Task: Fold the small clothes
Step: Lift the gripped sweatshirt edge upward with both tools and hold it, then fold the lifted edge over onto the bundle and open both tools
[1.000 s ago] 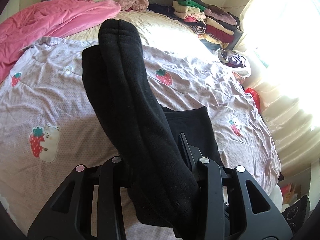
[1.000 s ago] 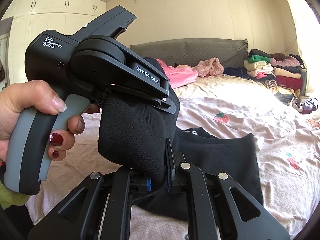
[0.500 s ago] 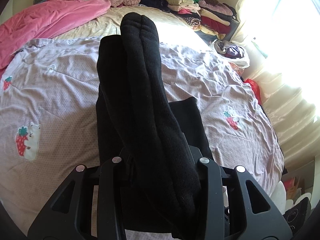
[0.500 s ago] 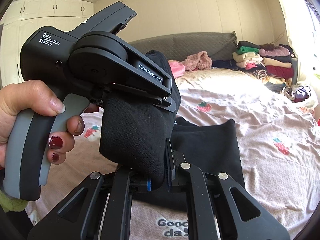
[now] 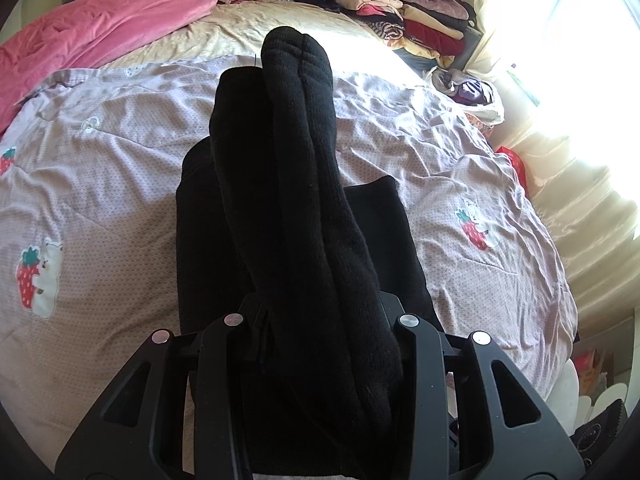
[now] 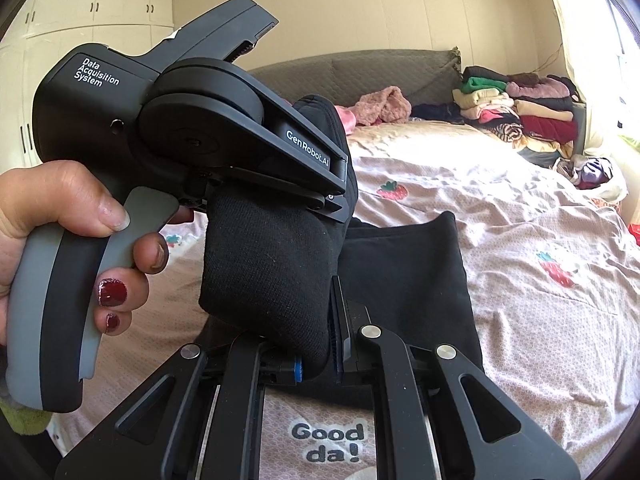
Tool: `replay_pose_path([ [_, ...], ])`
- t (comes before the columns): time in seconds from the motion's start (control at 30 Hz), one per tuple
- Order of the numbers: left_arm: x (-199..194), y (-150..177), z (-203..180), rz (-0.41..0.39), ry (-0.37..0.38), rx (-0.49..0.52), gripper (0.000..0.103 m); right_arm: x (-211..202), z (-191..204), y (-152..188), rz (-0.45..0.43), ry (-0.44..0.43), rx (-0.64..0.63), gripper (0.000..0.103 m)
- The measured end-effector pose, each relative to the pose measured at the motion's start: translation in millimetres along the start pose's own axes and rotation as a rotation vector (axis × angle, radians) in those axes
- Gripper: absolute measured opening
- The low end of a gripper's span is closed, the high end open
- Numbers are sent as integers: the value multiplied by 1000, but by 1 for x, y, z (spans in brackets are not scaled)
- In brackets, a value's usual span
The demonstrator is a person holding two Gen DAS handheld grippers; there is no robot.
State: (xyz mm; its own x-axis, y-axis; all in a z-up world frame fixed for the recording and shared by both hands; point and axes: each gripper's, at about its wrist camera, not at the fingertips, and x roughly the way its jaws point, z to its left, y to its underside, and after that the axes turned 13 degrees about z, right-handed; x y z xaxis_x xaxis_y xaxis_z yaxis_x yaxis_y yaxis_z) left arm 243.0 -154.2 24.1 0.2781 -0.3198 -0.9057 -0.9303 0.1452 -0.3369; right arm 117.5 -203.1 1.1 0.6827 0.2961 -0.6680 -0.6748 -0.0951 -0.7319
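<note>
My left gripper (image 5: 324, 344) is clamped partway on the pair of black socks (image 5: 296, 184); the thick knit fills the space between its 2 fingers, and the pads press it from both sides. From the left wrist view the socks run straight away from the fingers, their long axis lined up with the way the tongs point, toes at the far end and rising toward the top of the picture. The 2 socks lie one against the other, the nearer one overlapping the one to its left.

My right gripper (image 6: 320, 360) is pinched nearly closed on the lower edge of the same socks (image 6: 272, 264), gripping only a thin bit of the fabric. In that view the left tool (image 6: 192, 136) sits above and to the left, held by a hand (image 6: 60, 232) with dark red nails, and the socks hang down from its fingers to mine, so the bundle is carried between both tongs, off the bed.

Below and behind the socks, a black garment (image 6: 408, 280) lies flat on the lilac strawberry quilt (image 5: 100, 200). Farther out, a pink blanket (image 5: 100, 28) is bunched at the bed's far left, and a stack of folded clothes (image 5: 404, 12) sits at the far right near the bright curtain (image 5: 580, 160).
</note>
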Motion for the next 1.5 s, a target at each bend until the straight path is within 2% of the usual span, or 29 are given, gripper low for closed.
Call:
replay_pose_path([
  [0.57, 26, -2, 7, 32, 36, -10, 33, 21, -11, 4, 65, 26, 29, 9],
  [0.8, 21, -1, 10, 31, 103, -44, 45, 24, -12, 2, 84, 38, 24, 9],
  [0.97, 7, 0, 12, 5, 158, -40, 50, 30, -19, 2, 104, 34, 60, 9],
  [1.17, -3, 5, 14, -23, 126, -5, 50, 37, -36, 2, 130, -19, 140, 10],
  [1.5, -18, 15, 30, -78, 179, -35, 50, 41, -42, 3, 148, -35, 194, 11],
])
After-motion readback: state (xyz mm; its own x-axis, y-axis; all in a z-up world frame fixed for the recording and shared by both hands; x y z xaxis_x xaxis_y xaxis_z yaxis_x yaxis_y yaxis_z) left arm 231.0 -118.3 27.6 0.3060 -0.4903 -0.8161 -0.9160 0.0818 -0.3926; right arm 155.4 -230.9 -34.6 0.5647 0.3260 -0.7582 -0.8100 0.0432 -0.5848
